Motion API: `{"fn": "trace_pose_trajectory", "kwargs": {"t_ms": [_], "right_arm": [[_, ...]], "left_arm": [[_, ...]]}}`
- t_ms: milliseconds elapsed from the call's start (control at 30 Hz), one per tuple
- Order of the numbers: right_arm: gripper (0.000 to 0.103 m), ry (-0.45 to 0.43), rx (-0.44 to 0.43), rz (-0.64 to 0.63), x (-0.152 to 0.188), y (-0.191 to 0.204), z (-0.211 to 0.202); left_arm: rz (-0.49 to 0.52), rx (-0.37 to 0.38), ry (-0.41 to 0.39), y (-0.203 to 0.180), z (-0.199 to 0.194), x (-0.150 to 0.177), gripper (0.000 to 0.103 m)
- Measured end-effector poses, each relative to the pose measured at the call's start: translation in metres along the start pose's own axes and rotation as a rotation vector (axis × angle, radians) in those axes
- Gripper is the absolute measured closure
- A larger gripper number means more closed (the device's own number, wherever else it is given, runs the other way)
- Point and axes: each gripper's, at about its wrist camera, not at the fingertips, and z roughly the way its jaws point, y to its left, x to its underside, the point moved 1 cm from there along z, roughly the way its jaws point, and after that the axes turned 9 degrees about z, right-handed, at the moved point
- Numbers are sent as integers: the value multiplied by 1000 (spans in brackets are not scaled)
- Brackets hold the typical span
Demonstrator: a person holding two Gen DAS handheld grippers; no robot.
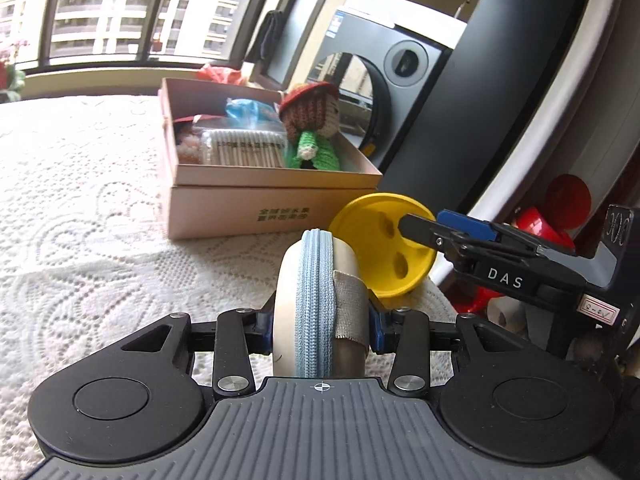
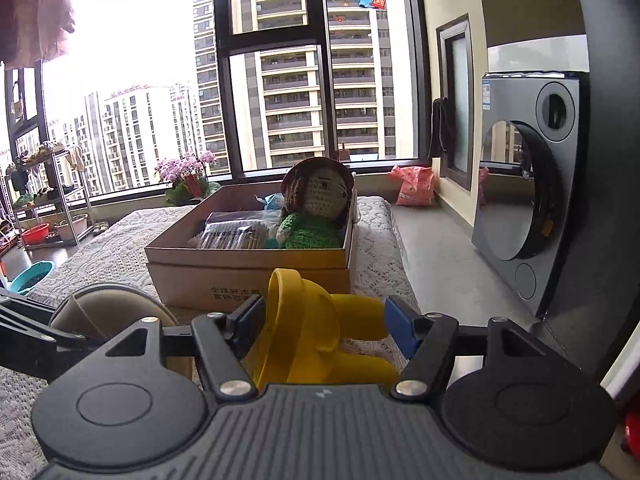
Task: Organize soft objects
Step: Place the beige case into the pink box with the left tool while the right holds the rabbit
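Left tongs (image 1: pixel 320 326) and right tongs (image 2: pixel 324 322) look alike — black linkage arms, silver screws, blue pads, ribbed grey housing; white "DAS" lettering marks the right one's arm.

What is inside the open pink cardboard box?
The pink cardboard box holds a crocheted doll in green, a clear pack of cotton swabs and a blue plastic packet. Whatever lies beneath them is hidden.
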Motion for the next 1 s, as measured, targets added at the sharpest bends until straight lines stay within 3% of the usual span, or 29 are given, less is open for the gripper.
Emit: {"fn": "trace_pose_trajectory", "kwargs": {"t_ms": [200, 367, 433, 633, 733, 867, 933, 1000], "right_arm": [[43, 97, -161, -25, -2, 38, 14], [45, 225, -354, -109, 19, 92, 16], [45, 253, -370, -141, 28, 105, 17], [43, 276, -348, -179, 35, 107, 7], [22, 223, -327, -215, 33, 97, -20], [9, 96, -151, -258, 32, 84, -44], [5, 68, -62, -226, 32, 81, -40], [5, 77, -28, -183, 33, 83, -29]], "left_arm": [[-153, -119, -79, 47, -47, 11, 58], [-240, -169, -125, 75, -69, 18, 58], [-260, -174, -132, 82, -74, 21, 58], [-279, -164, -122, 87, -74, 31, 58], [-276, -184, -104, 86, -72, 36, 58], [-267, -226, -98, 81, -68, 36, 58], [-255, -245, -96, 77, -67, 34, 58], [-242, -258, -90, 74, -67, 33, 58]]}}
